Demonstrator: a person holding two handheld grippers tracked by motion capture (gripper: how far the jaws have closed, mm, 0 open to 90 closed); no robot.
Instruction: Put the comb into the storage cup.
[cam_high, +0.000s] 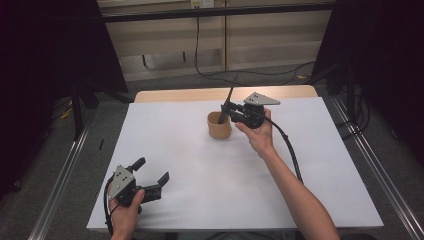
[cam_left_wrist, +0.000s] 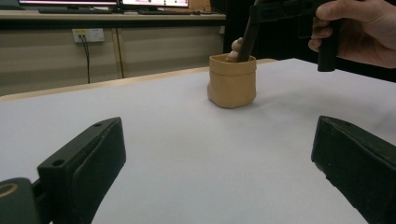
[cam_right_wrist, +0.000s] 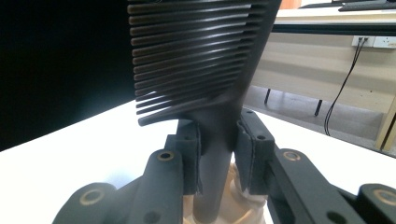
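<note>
Right tool, clamped on the handle of a black plastic comb with long fine teeth, held over a small tan cup of soft, wrinkled, leather-like material. The cup stands near the far middle of the white surface. The comb is close to upright, its handle end down inside the cup's mouth and its toothed end rising above the rim. In the right gripper view the two pads press the flat handle from either side, just below the lowest teeth. In the left gripper view a pale rounded object, too small to identify, shows in the cup beside the comb.

Left tool, resting at the near left corner of the surface, well apart from the cup; its jaws stand wide with nothing between them.

Handling, as a judgement: the comb looks light and stiff along the handle, but smooth, so it may pivot or slip between the pads if knocked against the rim. The teeth are thin and would flex or snag, so the solid handle is the sound place to hold, as here. The cup appears light and pliable; a sideways push from the comb could tip or slide it, so it is best steadied at its wall near the base.
</note>
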